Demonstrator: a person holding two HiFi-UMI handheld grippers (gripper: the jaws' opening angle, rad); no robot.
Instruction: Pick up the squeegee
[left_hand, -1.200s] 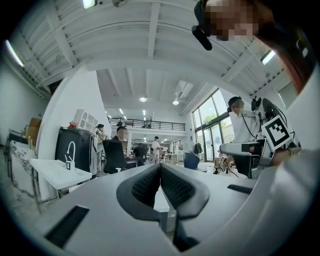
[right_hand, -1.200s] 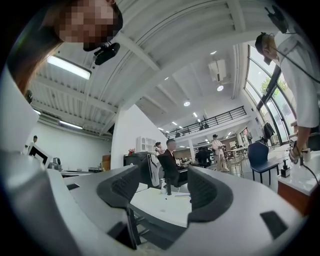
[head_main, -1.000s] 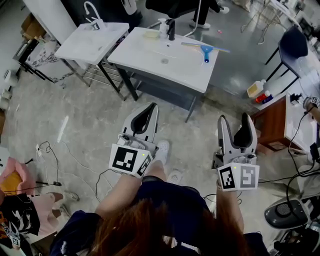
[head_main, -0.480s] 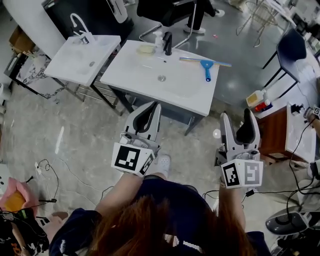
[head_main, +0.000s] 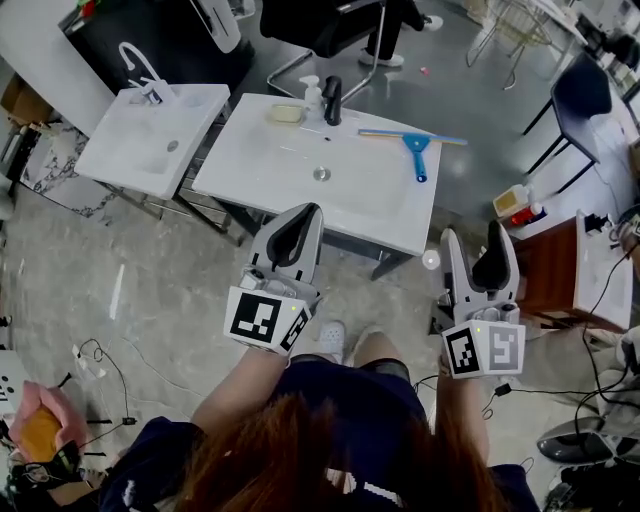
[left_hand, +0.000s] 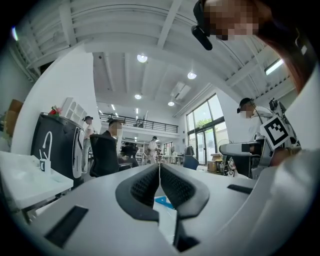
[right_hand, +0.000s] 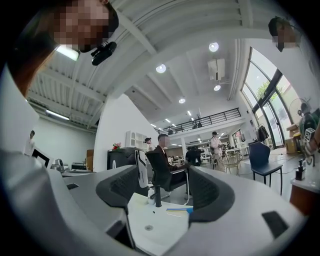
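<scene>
Item 1. The squeegee (head_main: 415, 150), blue with a long pale blade, is lying flat at the far right of the white basin counter (head_main: 260, 185). Its handle is pointing toward the near edge. It is lying well apart from both grippers.

Item 2. The left gripper (head_main: 303, 216) is hovering over the counter's near edge, its jaws pressing together with nothing between them.

Item 3. The right gripper (head_main: 471, 238) is hovering off the counter's near right corner, over the floor. Its jaws are standing wide apart and gripping nothing, and its own view is framing the counter between them.

Item 4. Along the counter's back edge, left of the squeegee, are standing a black faucet (head_main: 332, 100) and a white dispenser bottle (head_main: 312, 95). A yellow block (head_main: 285, 113) is lying beside them. The drain (head_main: 321, 173) is sitting mid-counter, between the grippers and the back row.

Item 5. A smaller basin (head_main: 160, 140) with a white tap (head_main: 140, 68) is standing just left of the counter.

Item 6. Surroundings:
- A black office chair (head_main: 315, 18) is standing behind the counter, with a person sitting in it.
- A blue chair (head_main: 590, 90) is standing at far right.
- A wooden cabinet (head_main: 545, 262) is standing beside the right gripper.
- A yellow bottle (head_main: 512, 200) is standing on the floor near the cabinet.

Item 7. The grey concrete floor (head_main: 130, 270) is carrying loose cables (head_main: 100, 365) at lower left. Overhead, round lights are glowing on a white beamed ceiling, and tall windows are letting in daylight.
</scene>
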